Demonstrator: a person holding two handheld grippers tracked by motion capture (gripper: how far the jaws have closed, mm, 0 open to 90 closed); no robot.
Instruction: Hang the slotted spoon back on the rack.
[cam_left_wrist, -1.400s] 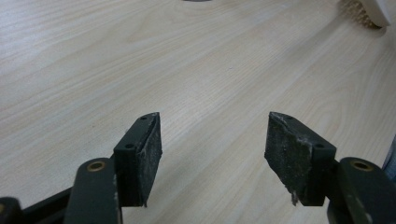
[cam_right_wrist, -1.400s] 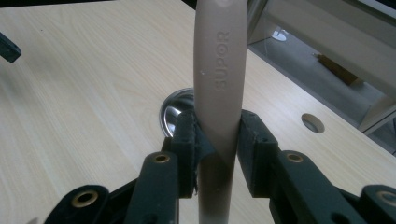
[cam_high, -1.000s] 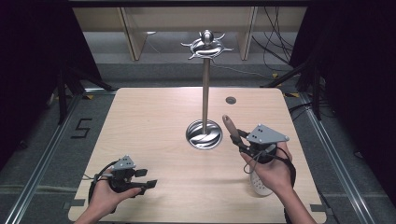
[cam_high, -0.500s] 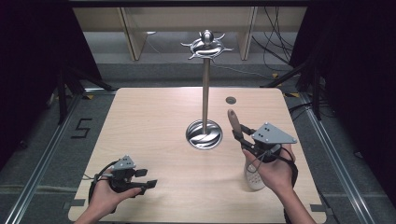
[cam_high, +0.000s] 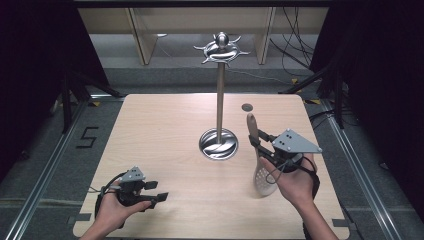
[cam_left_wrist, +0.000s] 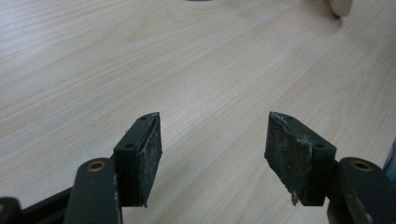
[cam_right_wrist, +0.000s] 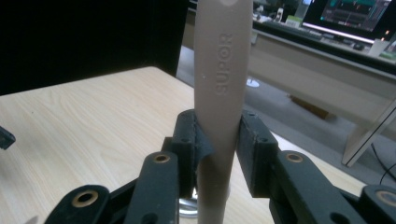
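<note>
A beige slotted spatula (cam_high: 263, 181) is clamped by its handle in my right gripper (cam_high: 256, 142) at the table's right. Its handle end points up and away, and its perforated head hangs low toward the person. In the right gripper view both pads press the handle (cam_right_wrist: 222, 70), which is marked SUPOR, so my right gripper (cam_right_wrist: 218, 144) is shut on it. A steel utensil stand (cam_high: 219, 100) with a round base and a ring of hooks on top rises just left of the spatula. My left gripper (cam_high: 156, 191) rests at the front left, and in its own view my left gripper (cam_left_wrist: 215, 144) is open over bare wood.
A small dark round spot (cam_high: 247, 107) marks the wooden table (cam_high: 150, 130) behind the stand. The spatula's head (cam_left_wrist: 340, 5) peeks in at the top right of the left gripper view. Metal rails and dark floor flank the table; cables lie at the far right.
The right hand has turned the spatula: the handle end swung right and away, and the head swung left. The left gripper has stayed put.
</note>
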